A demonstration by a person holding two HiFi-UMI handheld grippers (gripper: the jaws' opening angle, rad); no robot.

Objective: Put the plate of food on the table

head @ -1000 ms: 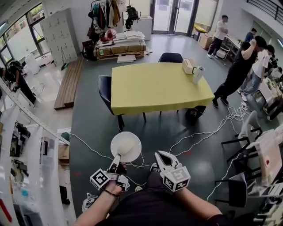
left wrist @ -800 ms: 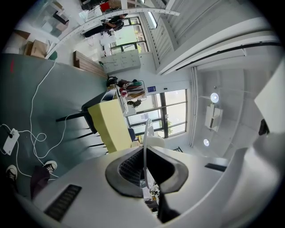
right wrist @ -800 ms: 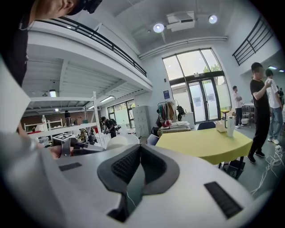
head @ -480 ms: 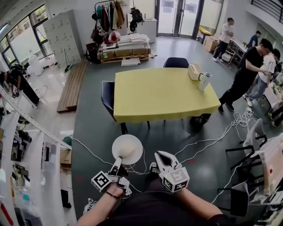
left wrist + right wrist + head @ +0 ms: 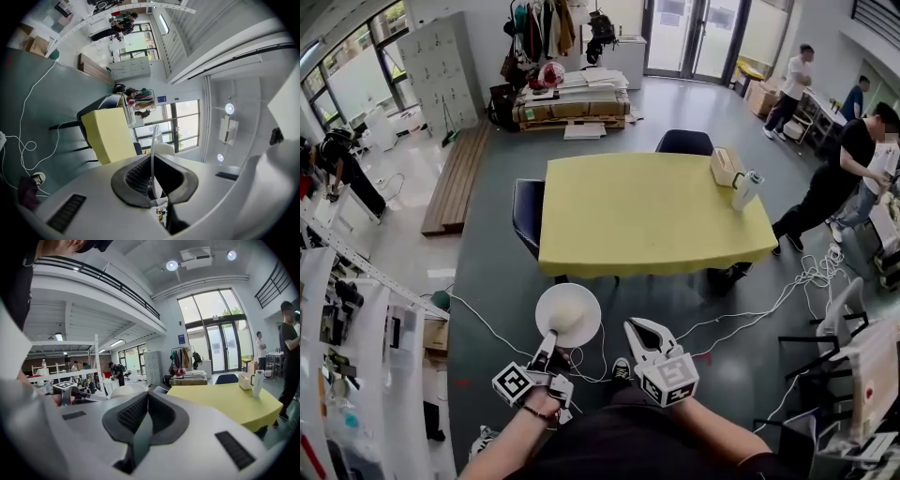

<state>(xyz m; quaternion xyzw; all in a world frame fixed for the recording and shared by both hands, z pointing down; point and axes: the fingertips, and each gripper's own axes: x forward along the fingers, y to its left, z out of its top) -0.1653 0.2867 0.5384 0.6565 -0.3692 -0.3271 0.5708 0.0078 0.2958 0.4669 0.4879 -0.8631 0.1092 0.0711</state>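
While the left gripper (image 5: 549, 337), held level, clamps the rim of the plate (image 5: 568, 309), the right gripper (image 5: 639, 327) beside it tilts slightly down, jaws together, empty.

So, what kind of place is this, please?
Probably a workshop or lab hall, not a home: loose cables on a grey floor, metal lockers by the windows, and a pallet stacked with boards near the glass doors.

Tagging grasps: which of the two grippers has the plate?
The left gripper: its jaws are shut on the rim of the white plate. The right gripper beside it has jaws shut together on nothing.
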